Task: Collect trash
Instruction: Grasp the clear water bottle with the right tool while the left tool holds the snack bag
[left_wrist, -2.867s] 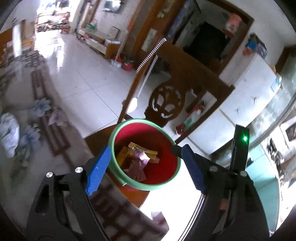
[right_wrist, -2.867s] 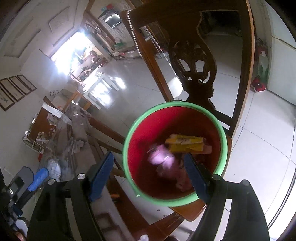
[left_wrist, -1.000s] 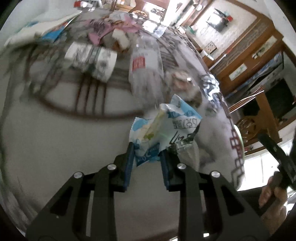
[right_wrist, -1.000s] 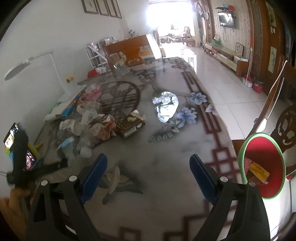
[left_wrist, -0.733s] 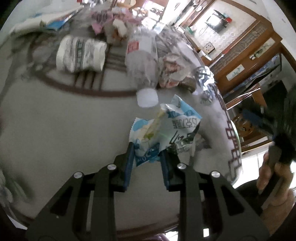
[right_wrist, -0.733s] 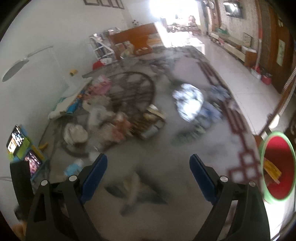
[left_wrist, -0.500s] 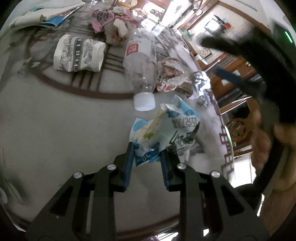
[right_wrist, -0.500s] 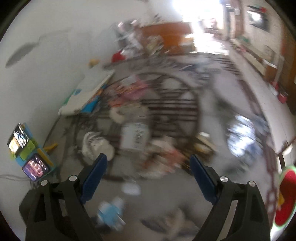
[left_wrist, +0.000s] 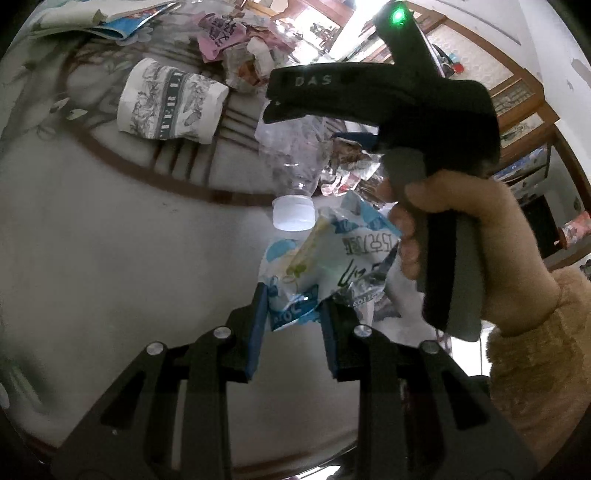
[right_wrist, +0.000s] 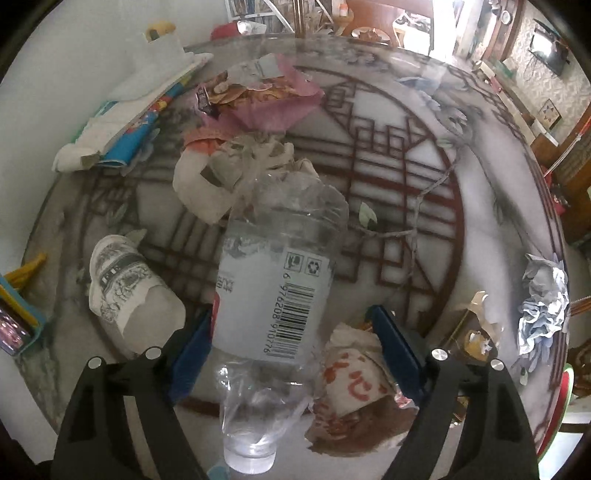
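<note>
My left gripper (left_wrist: 293, 325) is shut on a blue and white snack wrapper (left_wrist: 325, 266), held just above the patterned table (left_wrist: 110, 240). My right gripper (right_wrist: 291, 350) is open, its blue fingers either side of a crushed clear plastic bottle (right_wrist: 277, 295) lying on the table. The bottle also shows in the left wrist view (left_wrist: 295, 155), with its white cap (left_wrist: 293, 216) toward me. The hand holding the right gripper fills the right of the left wrist view. A red bin with a green rim (right_wrist: 567, 398) peeks past the table's right edge.
A crumpled printed paper cup (right_wrist: 129, 291) lies left of the bottle. A paper wrapper with red marks (right_wrist: 354, 384) lies right of it. Pink wrappers (right_wrist: 266, 99), a book (right_wrist: 129, 122) and crumpled foil (right_wrist: 543, 306) lie further off.
My right gripper has swung from the bin across the table and come down around the bottle. My left gripper has kept its hold on the wrapper.
</note>
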